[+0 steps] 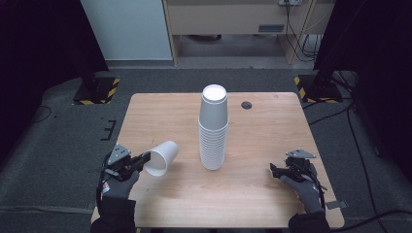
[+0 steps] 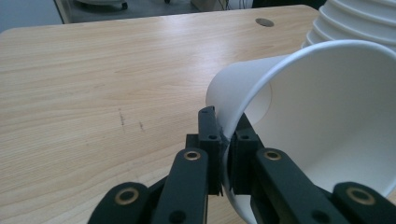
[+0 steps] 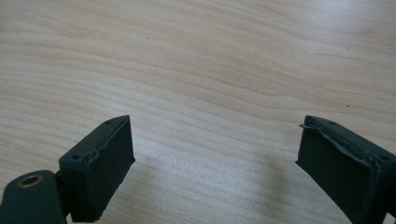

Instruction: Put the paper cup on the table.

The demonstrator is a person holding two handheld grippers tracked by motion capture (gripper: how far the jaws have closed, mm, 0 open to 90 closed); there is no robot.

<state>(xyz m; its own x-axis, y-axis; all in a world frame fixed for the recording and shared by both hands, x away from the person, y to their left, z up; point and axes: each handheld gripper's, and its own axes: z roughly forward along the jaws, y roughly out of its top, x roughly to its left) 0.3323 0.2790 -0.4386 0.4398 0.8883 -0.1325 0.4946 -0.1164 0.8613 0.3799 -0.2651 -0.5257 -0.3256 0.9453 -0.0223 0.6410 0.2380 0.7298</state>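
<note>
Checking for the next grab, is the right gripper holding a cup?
No, the right gripper stands open over the bare table, with nothing between its jaws.

Matt paper cup (image 2: 322, 121) — pale wood table (image 2: 93, 93) (smooth).

Even overhead light, dim surroundings; near tongs blurred, soft shadows.

I see a wooden table (image 1: 262, 194), its top pale and grained, with a small dark round hole (image 1: 247, 105) near its far edge. On the grey floor beyond the far corners stand two black bases with yellow-black hazard stripes (image 1: 96, 91) (image 1: 317, 88). Cables (image 1: 354, 141) trail along the floor to the right of the table.
</note>
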